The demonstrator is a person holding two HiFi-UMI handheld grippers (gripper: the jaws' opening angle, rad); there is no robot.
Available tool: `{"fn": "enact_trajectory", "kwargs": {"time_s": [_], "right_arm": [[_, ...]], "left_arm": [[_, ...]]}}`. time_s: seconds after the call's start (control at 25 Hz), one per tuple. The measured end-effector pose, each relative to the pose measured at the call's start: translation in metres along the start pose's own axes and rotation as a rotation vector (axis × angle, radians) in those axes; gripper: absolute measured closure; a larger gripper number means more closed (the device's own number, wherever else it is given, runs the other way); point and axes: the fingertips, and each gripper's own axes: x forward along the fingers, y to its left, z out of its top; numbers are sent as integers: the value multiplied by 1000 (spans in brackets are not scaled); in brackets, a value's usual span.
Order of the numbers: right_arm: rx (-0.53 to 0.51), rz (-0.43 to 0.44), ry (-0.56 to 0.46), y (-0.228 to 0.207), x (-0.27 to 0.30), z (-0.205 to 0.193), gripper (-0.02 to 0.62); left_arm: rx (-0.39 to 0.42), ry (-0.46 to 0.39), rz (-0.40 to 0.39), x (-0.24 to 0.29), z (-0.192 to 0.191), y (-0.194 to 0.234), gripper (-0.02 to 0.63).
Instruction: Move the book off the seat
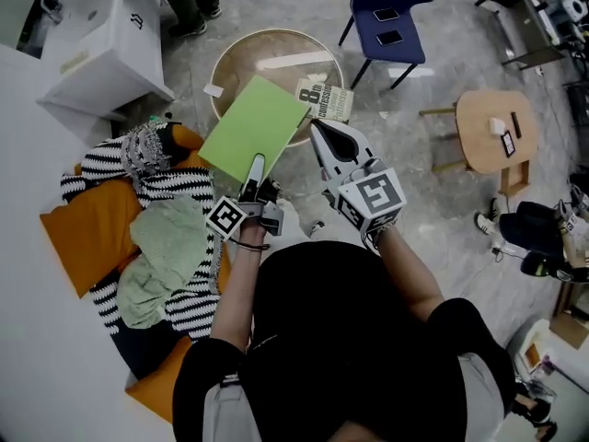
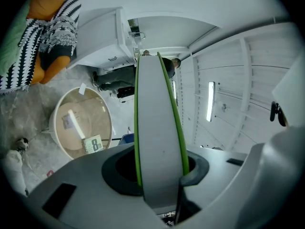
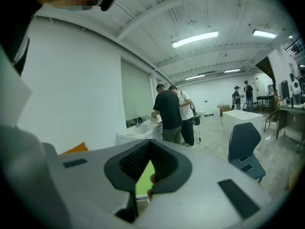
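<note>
Head view, looking steeply down: a person holds a two-jaw gripper in each hand over a round table (image 1: 241, 55). The left gripper (image 1: 255, 168) is clamped on the near edge of a thin green book (image 1: 253, 125). The left gripper view confirms this, with the book's pale page edge and green covers standing upright between its jaws. The book hangs in the air, tilted, above the near left part of the table. It is already clear of the seat (image 1: 87, 224), which sits to the table's left, piled with orange cushions and a striped blanket (image 1: 175, 187).

The right gripper (image 1: 322, 136) points at the book's right corner, just beside it. Its jaws stand only a narrow way apart and grip nothing; its own view shows a slit of green between them. A printed booklet (image 1: 324, 99) lies at the table's right rim, just beyond that corner.

The step in hand looks to be setting the book down on the table. To do it well:
- Level the book first.
- Lower it onto the bare wood left of the booklet.
- Steady the free corner with the right gripper.
- Release the left jaws only once the cover rests flat.
</note>
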Motion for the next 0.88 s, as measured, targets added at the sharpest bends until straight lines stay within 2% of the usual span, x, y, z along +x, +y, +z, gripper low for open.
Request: {"fn": "enact_trajectory", "kwargs": {"time_s": [0.2, 0.48, 0.76, 0.88], "right_arm": [[9, 0, 32, -1, 50, -3, 580], [49, 57, 120, 5, 100, -46, 580], [86, 95, 205, -7, 132, -97, 580], [105, 118, 238, -8, 144, -118, 580]], "left_arm": [[-16, 33, 2, 27, 35, 15, 454], [-12, 19, 59, 35, 66, 66, 454], [-86, -3, 72, 40, 72, 125, 454], [-91, 8, 111, 40, 71, 153, 454]]}}
